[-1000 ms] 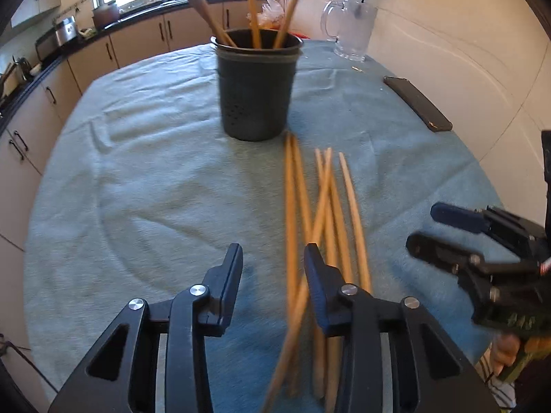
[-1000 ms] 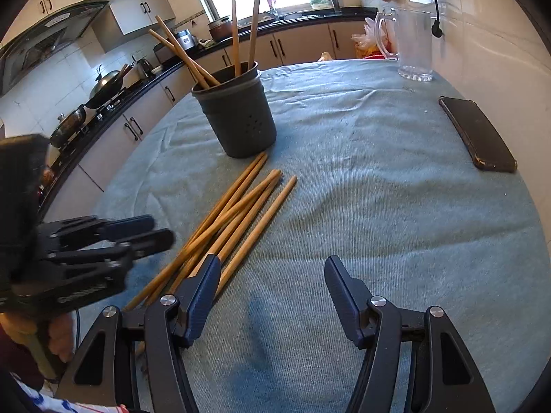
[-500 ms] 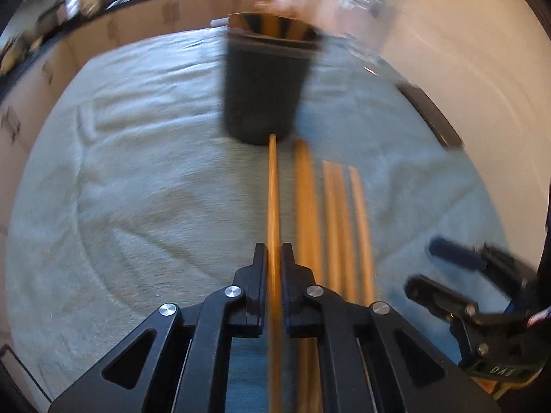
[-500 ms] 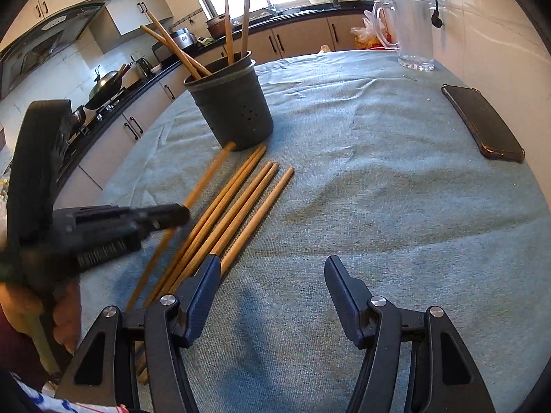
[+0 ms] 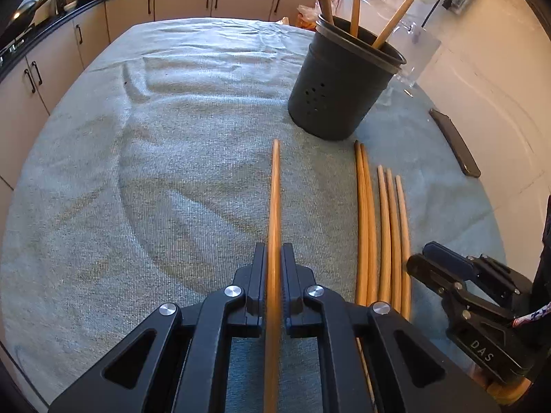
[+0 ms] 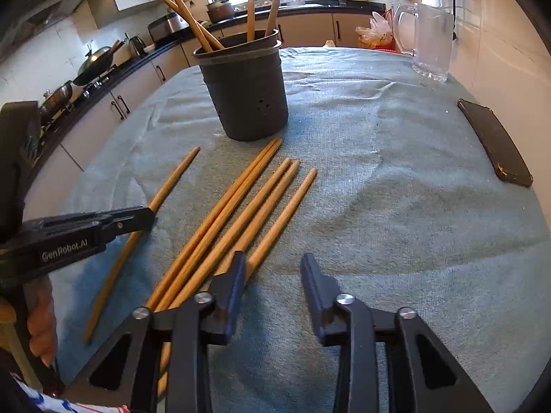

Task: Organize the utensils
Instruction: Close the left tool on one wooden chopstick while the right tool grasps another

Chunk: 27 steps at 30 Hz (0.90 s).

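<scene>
My left gripper (image 5: 273,275) is clamped on one long wooden chopstick (image 5: 274,206), which runs toward twelve o'clock, its tip short of the dark grey perforated utensil holder (image 5: 339,93) at one o'clock. My right gripper (image 6: 273,285) has just been narrowing its jaws, yet they stand apart with only cloth between them; its left finger (image 6: 230,289) sits just beside the nearest stick.

Count: five loose wooden chopsticks (image 6: 241,213) lie side by side on the blue-green tablecloth (image 5: 155,172), one more is in my grip, and four stand in the holder in the right wrist view; the left wrist view shows only three there.

Writing: "GenRobot.AI" on the left gripper's side, seen from the right wrist; "DAS" on the right gripper, seen from the left.

The right view alone shows the whole clear glass jug (image 6: 430,38) at one o'clock and my hand (image 6: 43,323) at eight. One black phone (image 6: 496,143) lies at three.
</scene>
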{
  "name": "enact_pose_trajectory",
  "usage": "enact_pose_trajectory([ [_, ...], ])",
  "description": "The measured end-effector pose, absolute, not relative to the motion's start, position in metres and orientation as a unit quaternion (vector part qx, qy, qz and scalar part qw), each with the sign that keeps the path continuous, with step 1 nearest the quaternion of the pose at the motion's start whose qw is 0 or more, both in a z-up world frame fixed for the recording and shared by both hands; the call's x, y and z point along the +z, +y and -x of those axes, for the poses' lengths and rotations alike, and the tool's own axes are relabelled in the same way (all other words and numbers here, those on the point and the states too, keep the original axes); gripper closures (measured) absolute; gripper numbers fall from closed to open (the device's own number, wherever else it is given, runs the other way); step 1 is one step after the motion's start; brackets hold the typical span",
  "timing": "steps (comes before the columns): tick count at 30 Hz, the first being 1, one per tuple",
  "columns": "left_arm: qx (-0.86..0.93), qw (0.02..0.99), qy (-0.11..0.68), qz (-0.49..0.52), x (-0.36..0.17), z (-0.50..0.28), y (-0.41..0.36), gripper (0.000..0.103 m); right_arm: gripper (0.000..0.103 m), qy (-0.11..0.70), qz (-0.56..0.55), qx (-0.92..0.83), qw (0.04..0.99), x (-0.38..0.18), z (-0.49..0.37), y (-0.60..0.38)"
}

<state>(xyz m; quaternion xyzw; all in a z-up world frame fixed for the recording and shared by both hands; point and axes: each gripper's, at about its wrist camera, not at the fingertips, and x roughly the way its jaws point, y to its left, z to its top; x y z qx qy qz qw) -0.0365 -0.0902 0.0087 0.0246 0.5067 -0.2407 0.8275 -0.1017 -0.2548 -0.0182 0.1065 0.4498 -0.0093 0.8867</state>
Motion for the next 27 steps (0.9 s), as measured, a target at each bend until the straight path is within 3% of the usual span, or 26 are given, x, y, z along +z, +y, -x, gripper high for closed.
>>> enact_pose_trajectory([
  [5,-0.228,0.831,0.507,-0.015,0.008,0.035,-0.094,0.095,0.073,0.469,-0.064,-0.033,0.88,-0.02,0.083,-0.239],
  [7,-0.224,0.829,0.512,0.001,0.007,0.033,-0.092,0.095,0.085,0.472,-0.052,-0.033,0.879,-0.019,0.081,-0.235],
  [10,-0.218,0.825,0.521,0.027,0.006,0.036,-0.086,0.096,0.089,0.478,-0.058,-0.014,0.877,-0.017,0.088,-0.24],
  [17,-0.211,0.813,0.538,0.075,0.005,0.066,-0.068,0.095,0.09,0.493,-0.032,0.006,0.87,-0.019,0.125,-0.272],
  [18,-0.214,0.811,0.54,0.075,0.005,0.068,-0.068,0.095,0.088,0.496,-0.029,0.009,0.868,-0.019,0.132,-0.279],
  [22,-0.233,0.789,0.562,0.09,0.005,0.07,-0.067,0.095,0.062,0.502,-0.024,-0.001,0.865,-0.017,0.144,-0.295],
  [27,-0.222,0.782,0.578,0.07,0.007,0.06,-0.074,0.09,0.062,0.511,-0.042,0.0,0.859,-0.016,0.139,-0.307],
])
